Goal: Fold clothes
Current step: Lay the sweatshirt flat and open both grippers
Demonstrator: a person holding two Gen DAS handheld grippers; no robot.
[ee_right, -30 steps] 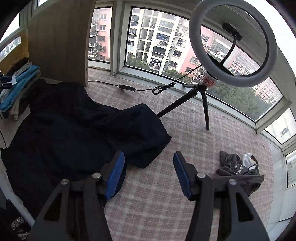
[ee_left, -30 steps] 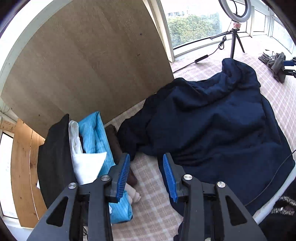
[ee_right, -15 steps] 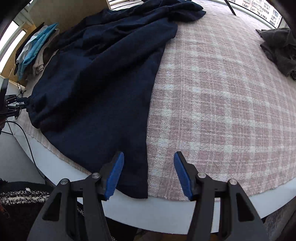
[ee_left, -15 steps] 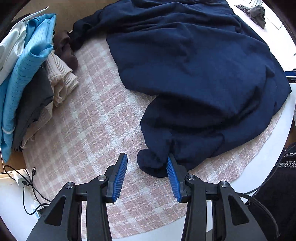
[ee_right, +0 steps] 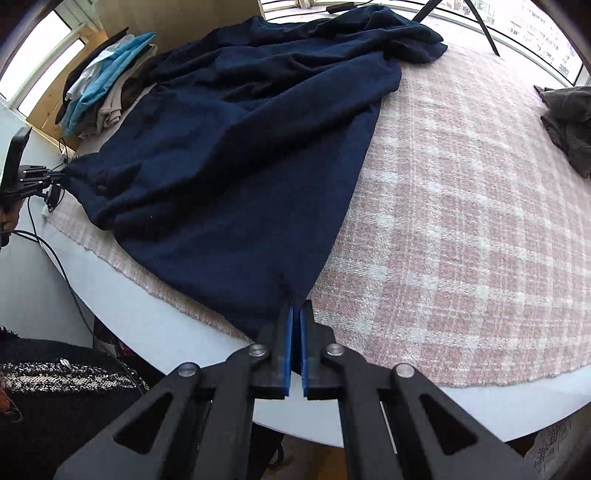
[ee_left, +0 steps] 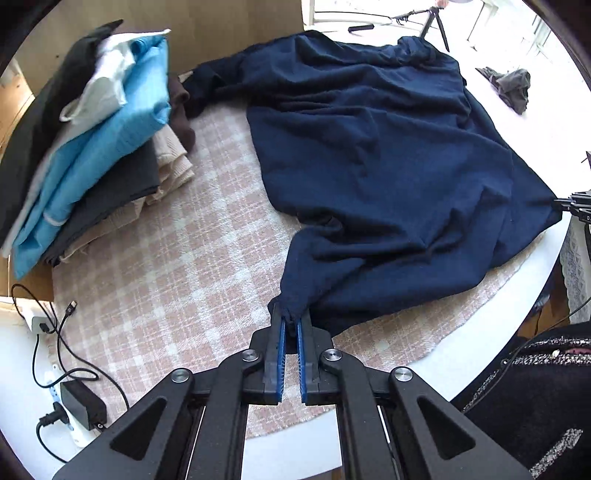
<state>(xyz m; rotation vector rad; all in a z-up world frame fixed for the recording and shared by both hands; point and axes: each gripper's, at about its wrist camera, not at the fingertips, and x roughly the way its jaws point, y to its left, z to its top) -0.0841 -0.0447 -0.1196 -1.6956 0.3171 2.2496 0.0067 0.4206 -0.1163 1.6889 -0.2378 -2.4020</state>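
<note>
A stack of folded clothes [ee_left: 92,147] sits at left. The navy garment [ee_left: 388,166] lies rumpled, unfolded, on the plaid cloth [ee_left: 177,266]. Left gripper [ee_left: 290,321] and right gripper [ee_right: 296,308] each pinch 1 near corner; folding remains.

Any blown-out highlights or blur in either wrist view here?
Left wrist view: the far tabletop and window are washed out white; the folded clothes stack looks slightly smeared. Right wrist view: sharp, evenly lit, only the windows glare.
</note>
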